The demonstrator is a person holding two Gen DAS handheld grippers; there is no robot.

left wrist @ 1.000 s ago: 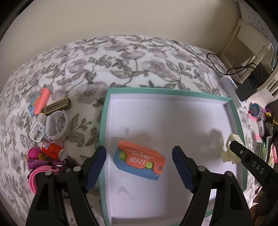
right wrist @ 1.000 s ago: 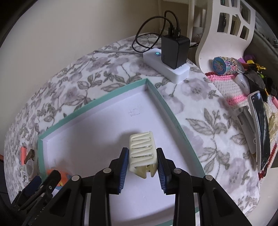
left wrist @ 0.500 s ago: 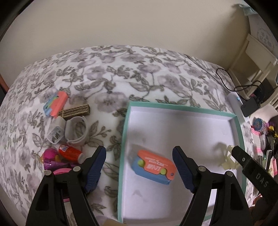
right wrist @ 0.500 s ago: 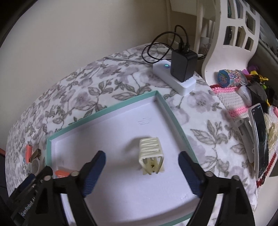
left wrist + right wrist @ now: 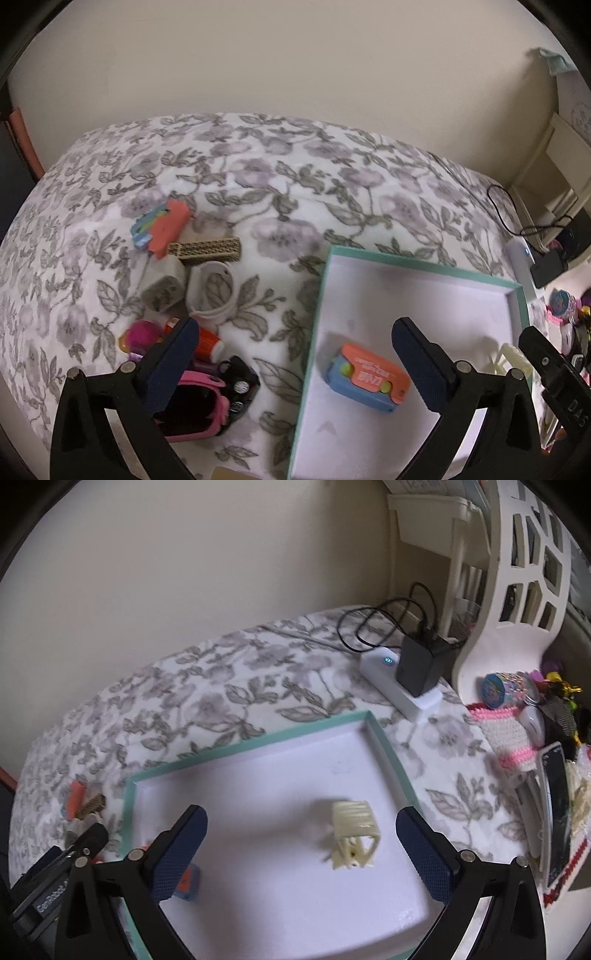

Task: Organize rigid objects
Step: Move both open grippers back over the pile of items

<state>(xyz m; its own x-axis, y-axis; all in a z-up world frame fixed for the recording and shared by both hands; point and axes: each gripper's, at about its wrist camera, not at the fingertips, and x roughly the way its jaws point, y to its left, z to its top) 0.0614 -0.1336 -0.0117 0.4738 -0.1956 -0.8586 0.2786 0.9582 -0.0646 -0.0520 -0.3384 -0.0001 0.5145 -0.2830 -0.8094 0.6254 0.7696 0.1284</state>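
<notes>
Grippers, left [image 5: 295, 354] and right [image 5: 301, 838], were spreading wide, nothing pinched, above a teal-rimmed tray [image 5: 243, 744] on the floral-clothed table [image 5: 258, 177]; an orange-and-blue toy [image 5: 369, 376] lay near its front-left corner, a cream hair claw [image 5: 354, 834] toward its right edge.

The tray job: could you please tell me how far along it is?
Done: an orange-blue toy and a cream clip lie in the tray. In hand: nothing; the left gripper is opening, the right gripper open and empty. Left: the pile on the cloth beside the tray.
</notes>
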